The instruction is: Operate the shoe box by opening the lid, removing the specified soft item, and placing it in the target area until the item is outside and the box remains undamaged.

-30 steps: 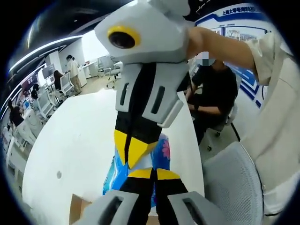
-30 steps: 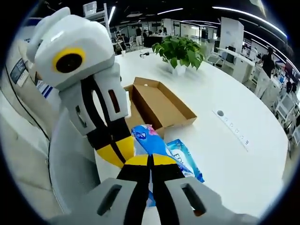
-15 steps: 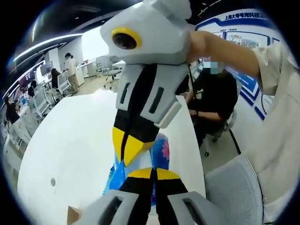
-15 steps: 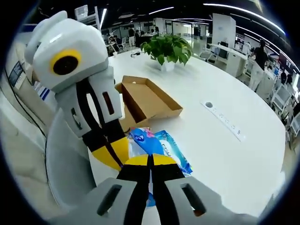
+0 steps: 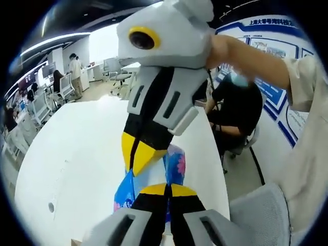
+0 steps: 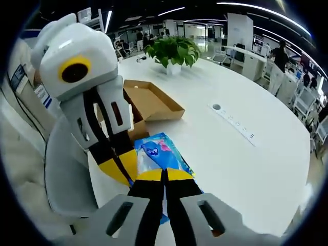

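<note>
Both grippers clench the same blue packet (image 6: 161, 154), a soft floral-printed pack: the right gripper (image 6: 165, 180) pinches its near edge, the left gripper (image 6: 120, 166) grips beside it. The packet hangs above the white table (image 6: 256, 169), clear of the open cardboard box (image 6: 148, 100). To set it down well, lower both together, keep the packet level, and release away from the box.

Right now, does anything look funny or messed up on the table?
Nothing looks broken or spilled. The cardboard box sits open on the white table, and both grippers pinch the blue packet above the table.
</note>
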`<state>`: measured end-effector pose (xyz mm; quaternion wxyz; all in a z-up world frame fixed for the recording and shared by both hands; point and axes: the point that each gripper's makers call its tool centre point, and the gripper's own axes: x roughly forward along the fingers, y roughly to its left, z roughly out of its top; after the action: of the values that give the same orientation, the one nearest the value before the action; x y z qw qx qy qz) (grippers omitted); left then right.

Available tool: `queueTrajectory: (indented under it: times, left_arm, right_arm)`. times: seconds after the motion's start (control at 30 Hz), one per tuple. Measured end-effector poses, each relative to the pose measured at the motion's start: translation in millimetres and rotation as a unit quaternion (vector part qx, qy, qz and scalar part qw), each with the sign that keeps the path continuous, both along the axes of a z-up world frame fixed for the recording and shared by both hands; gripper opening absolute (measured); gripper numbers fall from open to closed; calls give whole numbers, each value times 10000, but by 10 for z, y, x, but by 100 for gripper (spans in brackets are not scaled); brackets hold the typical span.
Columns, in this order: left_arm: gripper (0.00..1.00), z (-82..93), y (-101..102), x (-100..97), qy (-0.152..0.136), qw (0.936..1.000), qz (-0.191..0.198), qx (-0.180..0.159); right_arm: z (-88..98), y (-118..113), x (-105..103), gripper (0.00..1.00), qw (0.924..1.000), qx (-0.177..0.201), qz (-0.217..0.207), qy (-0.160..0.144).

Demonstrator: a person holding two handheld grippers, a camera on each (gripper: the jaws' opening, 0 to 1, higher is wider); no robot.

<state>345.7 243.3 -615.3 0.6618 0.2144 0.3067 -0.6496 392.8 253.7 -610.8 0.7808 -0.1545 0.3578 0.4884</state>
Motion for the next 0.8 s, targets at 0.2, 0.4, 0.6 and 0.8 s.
queueTrajectory:
  times: [0.2,0.4,0.6,0.8]
  left_arm:
    - [0,-116,-181,87,184,9998,-2,20]
    - [0,-212,-345,154,268,9996,-59,73]
    - [0,-312,-490,202,356,9992,-116,103]
    - [0,-440,-628,244,455,9987,-154,143]
  right_arm:
    - [-156,-153,77,0,9999,-41,-59,105]
    - [-272,-304,145,0,9997,-79,-136,177]
    - [-373,-461,212,0,9994,-99,-252,237]
    - [-483,-596,260,0,9991,-129,-314,254]
